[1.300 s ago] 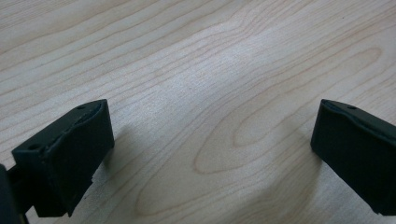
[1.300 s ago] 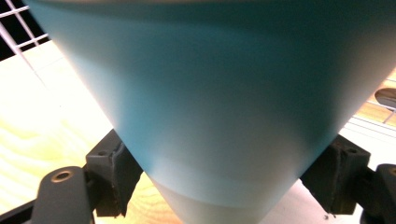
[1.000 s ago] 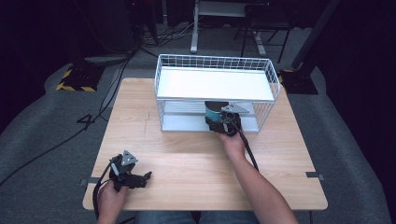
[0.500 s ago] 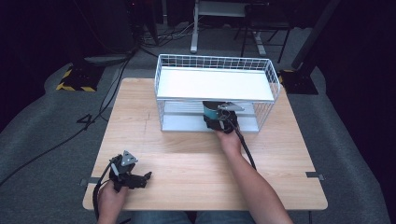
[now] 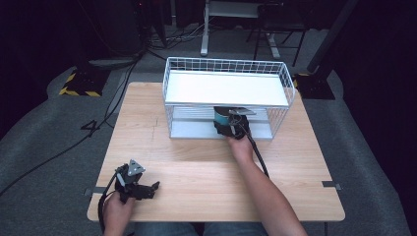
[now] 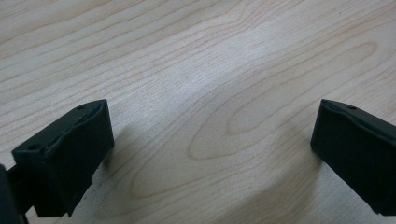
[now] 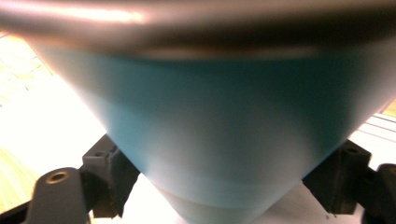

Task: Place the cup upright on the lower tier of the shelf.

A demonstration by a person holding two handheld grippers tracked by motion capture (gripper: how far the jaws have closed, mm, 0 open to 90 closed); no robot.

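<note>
A teal cup (image 5: 221, 117) stands on the lower shelf of a white wire rack (image 5: 226, 60) at the back of the wooden table (image 5: 196, 162). My right gripper (image 5: 223, 125) reaches in from the front with the teal cup (image 7: 224, 102) between its jaws. Those jaws have just been opening, and both pads (image 7: 109, 175) still lie against the cup's tapering sides. My left gripper (image 5: 154, 189) rests low over the table's near left corner, its jaws open with nothing between them and only bare wood under the left gripper (image 6: 210, 135).
The rack's white upper shelf (image 5: 226, 88) roofs over the cup and the right gripper, with wire walls on both sides. Cables, stands and a yellow-black striped base (image 5: 78, 84) are on the dark floor beyond the table.
The right hand has pushed the cup a little deeper and lower under the rack's upper shelf. The left hand has stayed put.
</note>
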